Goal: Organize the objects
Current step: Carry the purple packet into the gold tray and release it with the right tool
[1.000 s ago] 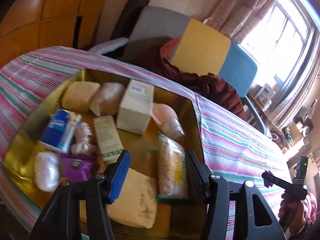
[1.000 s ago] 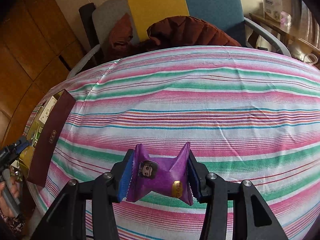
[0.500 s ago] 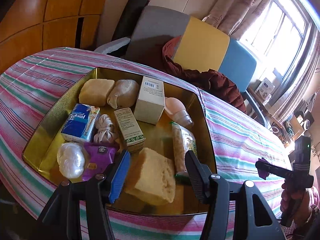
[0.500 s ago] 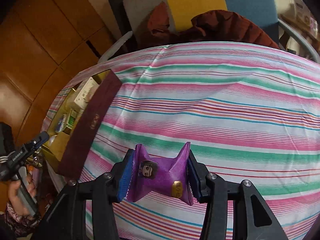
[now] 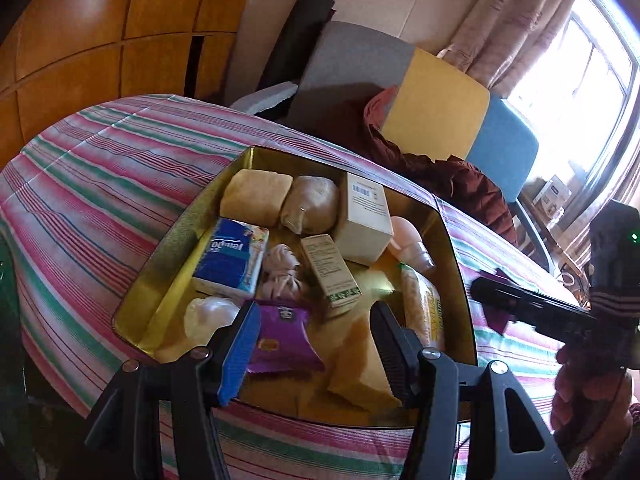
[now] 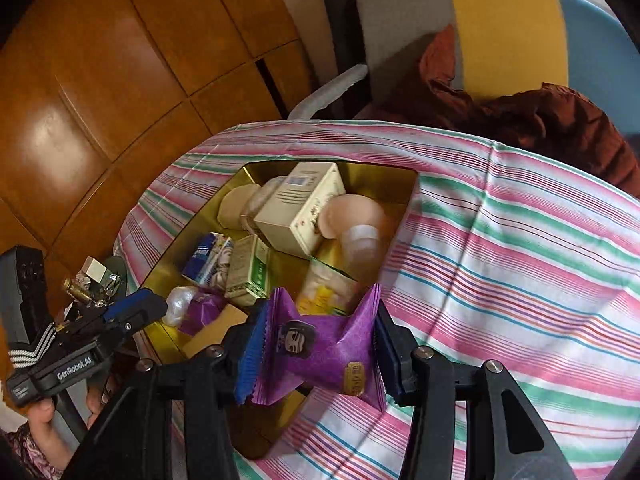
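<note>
Since the earlier frame the right gripper [image 6: 318, 354] had swung from bare striped cloth toward the gold tin [image 6: 172, 256], whose near corner now lay just past its fingers; the left gripper [image 5: 314, 344] had drawn back a little, so more of the tin showed. The right fingers [image 6: 250, 354] were clamped on a purple packet [image 6: 320, 350], pinching it at both ends so that it bowed between the pads, above the tin's near edge and the cloth. The left fingers [image 5: 240, 344] stood partly apart with nothing between them, hovering over the tin's near side. Inside the tin lay a second purple packet [image 5: 282, 336] at the near left, just beside a white wrapped lump [image 5: 208, 314]. Beyond these were a blue tissue pack [image 5: 232, 260], a small green-and-cream box [image 5: 330, 274], a taller cream box [image 5: 366, 220], two tan bundles [image 5: 256, 196] at the far side, and a yellow snack bag [image 5: 424, 308] along the right wall. The worktop carried a pink, green and white striped cloth [image 6: 520, 248]. A hand [image 6: 44, 420] held the left gripper at the lower left of the right view.
</note>
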`<state>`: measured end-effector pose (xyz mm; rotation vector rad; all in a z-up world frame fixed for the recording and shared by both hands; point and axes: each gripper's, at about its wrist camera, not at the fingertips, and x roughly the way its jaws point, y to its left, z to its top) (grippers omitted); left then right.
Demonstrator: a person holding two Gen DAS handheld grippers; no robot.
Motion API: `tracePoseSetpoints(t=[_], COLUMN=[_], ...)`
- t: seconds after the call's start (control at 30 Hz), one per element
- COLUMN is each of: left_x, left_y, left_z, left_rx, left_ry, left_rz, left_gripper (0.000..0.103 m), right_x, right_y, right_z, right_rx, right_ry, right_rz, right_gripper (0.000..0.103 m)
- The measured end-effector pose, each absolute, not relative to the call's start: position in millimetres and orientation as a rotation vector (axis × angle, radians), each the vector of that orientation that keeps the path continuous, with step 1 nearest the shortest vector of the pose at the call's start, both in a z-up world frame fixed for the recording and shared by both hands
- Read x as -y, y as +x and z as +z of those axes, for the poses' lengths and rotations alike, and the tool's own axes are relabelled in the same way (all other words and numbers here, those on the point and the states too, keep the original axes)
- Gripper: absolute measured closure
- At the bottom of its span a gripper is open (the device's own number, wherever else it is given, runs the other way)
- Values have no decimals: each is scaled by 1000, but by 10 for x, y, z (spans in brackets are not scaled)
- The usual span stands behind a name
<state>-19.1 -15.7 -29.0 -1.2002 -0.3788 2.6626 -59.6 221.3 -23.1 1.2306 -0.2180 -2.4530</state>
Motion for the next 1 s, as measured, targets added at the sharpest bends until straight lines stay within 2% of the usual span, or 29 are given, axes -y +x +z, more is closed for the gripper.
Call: tracePoseSetpoints(t=[0.2, 0.43, 0.57, 0.63, 1.0], left_x=[299, 324, 272, 233, 136], left_y=[-220, -241, -222, -210, -105], left_z=[-223, -233, -247, -246, -266], left_rx=[431, 448, 422, 400, 252], left_ry=[-1191, -1216, -1224, -1229, -1279], left_rz=[2687, 2683, 2672, 2677, 2742], left_gripper=[45, 45, 45, 45, 45], right_x=[-1744, -1715, -1819, -1866, -1896], right_y=[-948, -1126, -1086, -1033, -561], right_z=[-375, -559, -558, -531, -279], right_rx=[110, 145, 197, 230, 248], right_ry=[1280, 1347, 1343, 1317, 1200], right_rz=[-2455, -2467, -2477, -2491, -2617], right_gripper=[52, 46, 43, 34, 26])
